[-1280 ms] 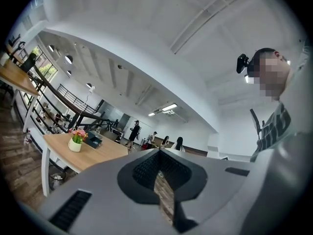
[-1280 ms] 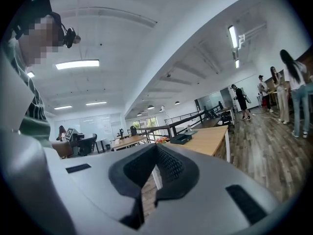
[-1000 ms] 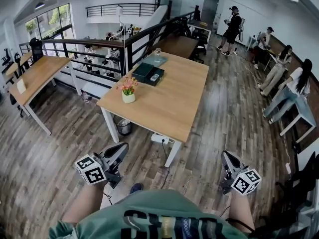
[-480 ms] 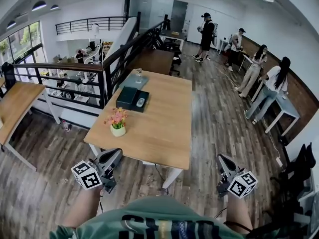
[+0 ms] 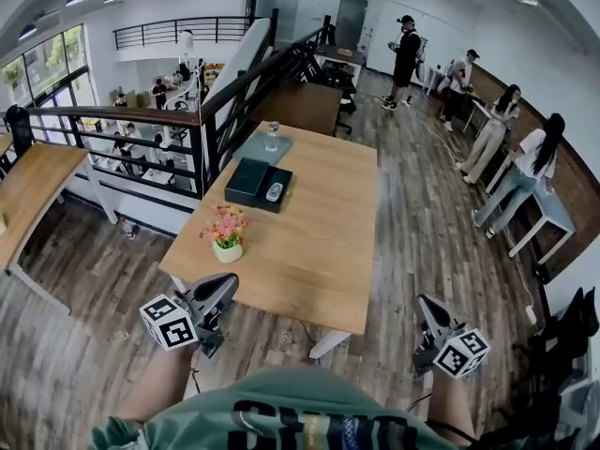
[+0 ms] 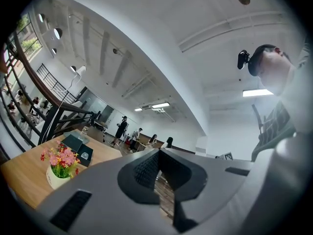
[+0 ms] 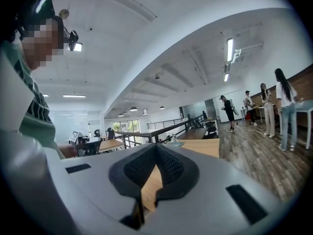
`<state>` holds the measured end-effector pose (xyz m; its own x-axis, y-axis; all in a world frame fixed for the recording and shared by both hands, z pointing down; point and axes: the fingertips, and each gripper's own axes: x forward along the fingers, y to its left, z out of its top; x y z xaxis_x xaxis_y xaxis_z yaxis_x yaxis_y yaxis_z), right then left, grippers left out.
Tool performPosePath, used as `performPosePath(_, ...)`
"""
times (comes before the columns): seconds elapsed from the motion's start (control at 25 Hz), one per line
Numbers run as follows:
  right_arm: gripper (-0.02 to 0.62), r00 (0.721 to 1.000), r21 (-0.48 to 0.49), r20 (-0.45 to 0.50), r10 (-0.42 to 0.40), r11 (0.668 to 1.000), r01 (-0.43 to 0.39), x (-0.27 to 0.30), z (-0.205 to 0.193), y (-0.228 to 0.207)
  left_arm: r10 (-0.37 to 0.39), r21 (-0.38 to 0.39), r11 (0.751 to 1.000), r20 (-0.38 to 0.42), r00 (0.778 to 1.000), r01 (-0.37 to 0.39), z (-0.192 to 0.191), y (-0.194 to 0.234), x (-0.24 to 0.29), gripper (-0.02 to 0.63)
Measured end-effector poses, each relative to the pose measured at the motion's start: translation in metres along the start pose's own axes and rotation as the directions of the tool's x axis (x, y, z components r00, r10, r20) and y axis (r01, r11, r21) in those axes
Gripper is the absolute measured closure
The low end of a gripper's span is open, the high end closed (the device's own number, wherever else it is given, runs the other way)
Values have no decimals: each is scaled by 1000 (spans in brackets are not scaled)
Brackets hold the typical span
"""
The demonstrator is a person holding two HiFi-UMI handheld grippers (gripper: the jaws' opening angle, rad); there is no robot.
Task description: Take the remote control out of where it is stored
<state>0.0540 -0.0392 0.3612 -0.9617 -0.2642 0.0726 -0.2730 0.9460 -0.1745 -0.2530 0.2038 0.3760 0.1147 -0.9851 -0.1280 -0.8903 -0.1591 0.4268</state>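
While the head view a second ago held the wooden table [image 5: 319,251] well ahead of both tools, it now fills the middle of the view, and its near edge lies just beyond the tips. The left gripper [image 5: 228,282] overlaps the near left corner of the table in the picture; the right gripper [image 5: 424,301] sits beside the near right corner. Jaw state matches the earlier frame: both claws are clenched and empty. In each gripper view the ribbed black pads meet at their tips, with only a narrow wedge of background showing below the contact point.

The remote control [image 5: 275,192], a small grey oblong with rounded ends, lies in a flat black tray [image 5: 284,200] at the far left part of the table, well apart from both grippers. A rectangular black box [image 5: 247,180] touches the tray's left side. Behind them a clear glass bottle [image 5: 272,137] stands on a pale blue-grey mat [image 5: 255,150]. A white round flower pot [image 5: 226,250] with pink and orange blooms stands near the left edge, between the box and the left gripper. The tabletop is smooth light wood; the floor [image 5: 422,223] is darker grey-brown planking. Gripper bodies are matte grey plastic.
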Motion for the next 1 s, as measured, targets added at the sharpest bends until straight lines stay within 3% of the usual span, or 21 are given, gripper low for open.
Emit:
performPosePath(0.28, 595, 997, 26, 23, 71, 997, -72, 48, 4, -91, 75, 41, 996, 25, 997, -76, 4, 16, 74, 604)
performPosePath(0.56, 595, 981, 37, 34, 192, 981, -193, 98, 27, -185, 167, 62, 983, 62, 984, -171, 11, 12, 159, 604)
performPosePath(0.72, 595, 968, 59, 33, 248, 967, -250, 128, 14, -227, 233, 101, 967, 38, 972, -236, 4, 28, 195, 604)
performPosePath(1.0, 595, 961, 136, 11, 276, 952, -275, 158, -12, -281, 335, 147, 932, 7, 942, -333, 20, 55, 244, 604)
